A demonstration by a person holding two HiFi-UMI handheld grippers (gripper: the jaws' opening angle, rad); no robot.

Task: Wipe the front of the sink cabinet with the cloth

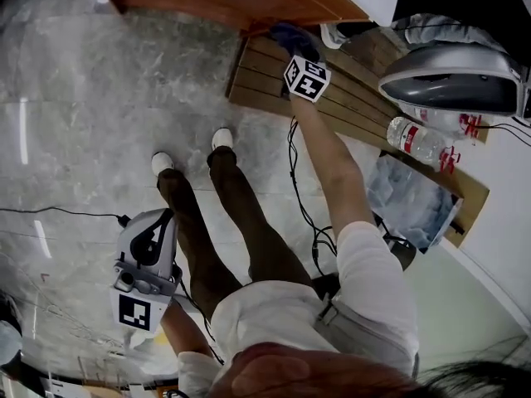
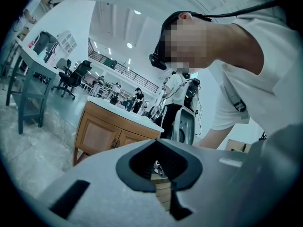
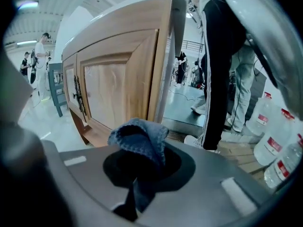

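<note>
Closest to me, the left claw [image 1: 145, 272] hangs down by my leg. Its jaws are pressed together with nothing in them, so it's out of the job and can sit there.

Further out, my right arm reaches to the right claw [image 3: 142, 169], which is clamped on the blue cloth [image 3: 139, 143]. A folded bunch of it pokes up past the jaws. The cloth is low, by the right-hand corner of the cabinet [image 3: 118, 89], just in front of the door panel. I honestly can't tell if it's touching the wood.

My plan for doing this well:
- Lean the bunch in so fabric meets the door, not the plastic jaws.
- Keep the clamp tight, because that little tuft looks like it could pull free if it drags hard.
- Go in long overlapping strokes across the panel, easing off around the handles [image 3: 78, 98] in the middle.

I'm standing next to some wooden slats [image 1: 348, 98], with a water bottle [image 1: 419, 142] lying to the right, so I'd keep my elbow tucked in.
</note>
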